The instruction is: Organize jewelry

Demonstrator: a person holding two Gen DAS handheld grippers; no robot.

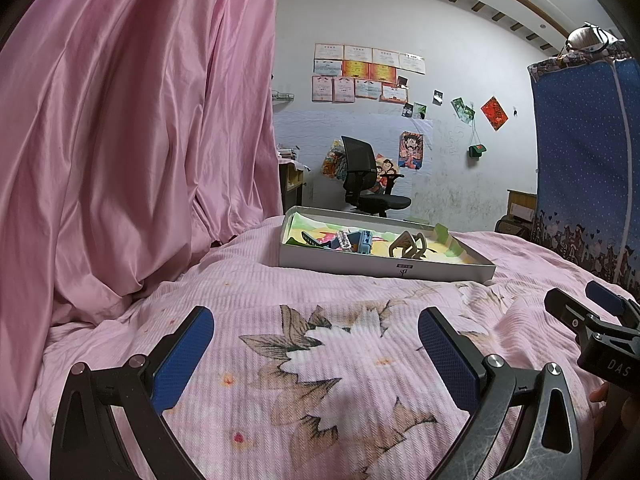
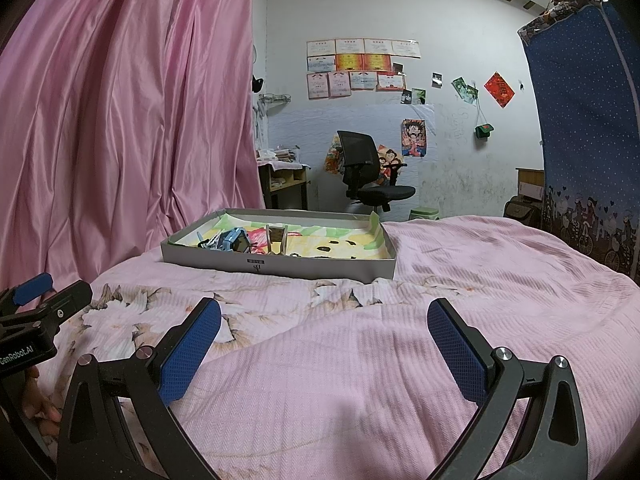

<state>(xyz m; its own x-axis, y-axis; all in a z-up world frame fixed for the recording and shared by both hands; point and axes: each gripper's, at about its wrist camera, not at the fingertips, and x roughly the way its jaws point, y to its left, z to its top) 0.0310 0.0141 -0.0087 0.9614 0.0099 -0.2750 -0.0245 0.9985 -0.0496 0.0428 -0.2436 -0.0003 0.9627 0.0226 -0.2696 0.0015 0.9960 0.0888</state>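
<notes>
A shallow grey box lid [image 1: 384, 267] [image 2: 280, 266] lies on the pink bedspread ahead of both grippers. Inside it lie hair accessories: a brown claw clip [image 1: 410, 245] [image 2: 277, 240], a light blue clip [image 1: 362, 241] [image 2: 234, 240], a white beaded piece [image 1: 344, 240] and small dark items [image 2: 332, 248]. My left gripper [image 1: 316, 342] is open and holds nothing, low over the bed short of the box. My right gripper [image 2: 324, 338] is also open, with nothing between its blue pads. Each gripper shows at the edge of the other's view [image 1: 592, 312] [image 2: 40, 296].
A pink satin curtain [image 1: 132, 128] hangs along the left of the bed. A blue dotted fabric wardrobe [image 1: 584, 168] stands at the right. Beyond the bed are a black office chair [image 2: 368, 176], a small desk [image 2: 284, 178] and a wall with certificates and posters.
</notes>
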